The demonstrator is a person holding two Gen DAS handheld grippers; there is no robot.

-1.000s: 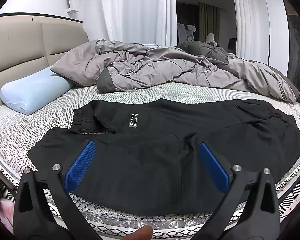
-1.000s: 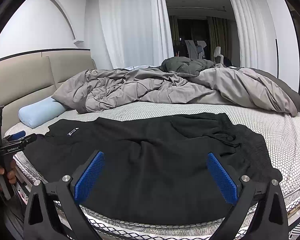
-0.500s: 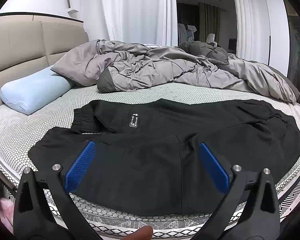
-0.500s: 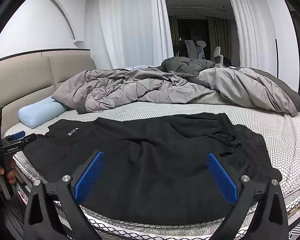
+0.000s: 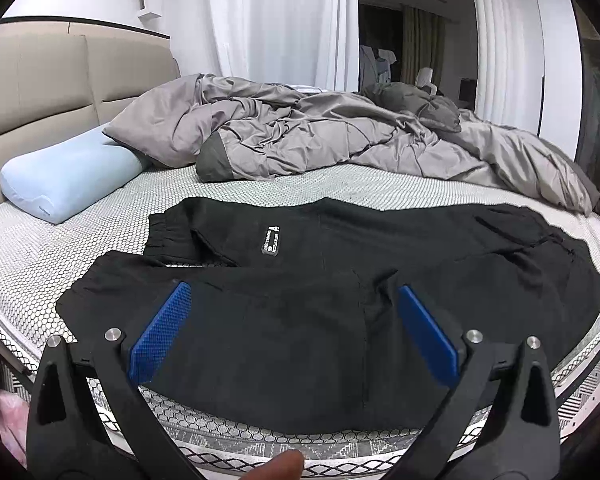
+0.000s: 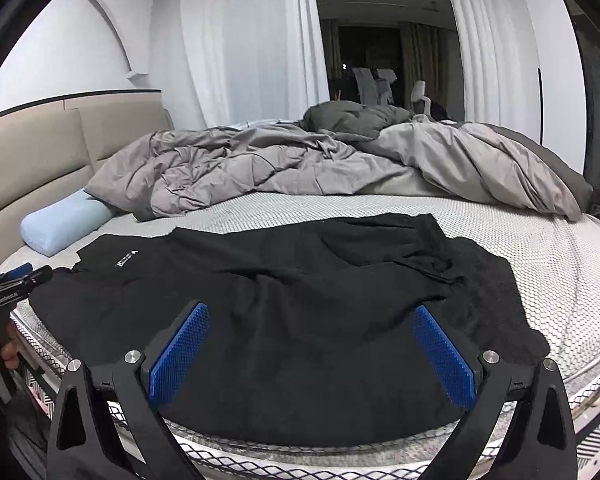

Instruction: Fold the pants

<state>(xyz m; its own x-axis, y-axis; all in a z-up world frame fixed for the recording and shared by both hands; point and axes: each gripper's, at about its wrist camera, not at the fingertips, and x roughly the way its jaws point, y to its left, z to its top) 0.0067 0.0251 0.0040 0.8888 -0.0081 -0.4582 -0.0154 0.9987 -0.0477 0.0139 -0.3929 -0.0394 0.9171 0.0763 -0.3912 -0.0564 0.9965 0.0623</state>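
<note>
Two grippers are up and both sit released, blue pads spread wide with only cloth showing between them. My left gripper (image 5: 294, 330) hovers over the near edge of the bed (image 5: 40, 256), holding nothing. My right gripper (image 6: 310, 350) hovers the same way further along that edge, also holding nothing.

The pants (image 5: 340, 292) lie spread flat on the honeycomb-patterned mattress cover, along its near edge. In the left view they fill the frame from 9 o'clock to 3 o'clock, with the elastic waistband at about 10 o'clock and a small white label (image 5: 271, 242) just above centre. One leg is laid over the other, its edge running across the middle. In the right view the pants (image 6: 280, 320) stretch from 9 o'clock to 3 o'clock, the label (image 6: 126, 259) toward 10 o'clock and some bunched, wrinkled cloth toward 2 o'clock.

Beyond the pants, a rumpled grey duvet (image 5: 340, 140) is heaped across the far half of the bed. A pale blue pillow (image 5: 68, 176) lies at 9 o'clock against the beige headboard (image 5: 60, 80), with the duvet's corner resting on its far end. White curtains (image 5: 280, 20) hang behind.

In the right view, my left gripper shows at 9 o'clock at the frame's edge, with fingers (image 6: 4, 350) wrapped on its handle.
</note>
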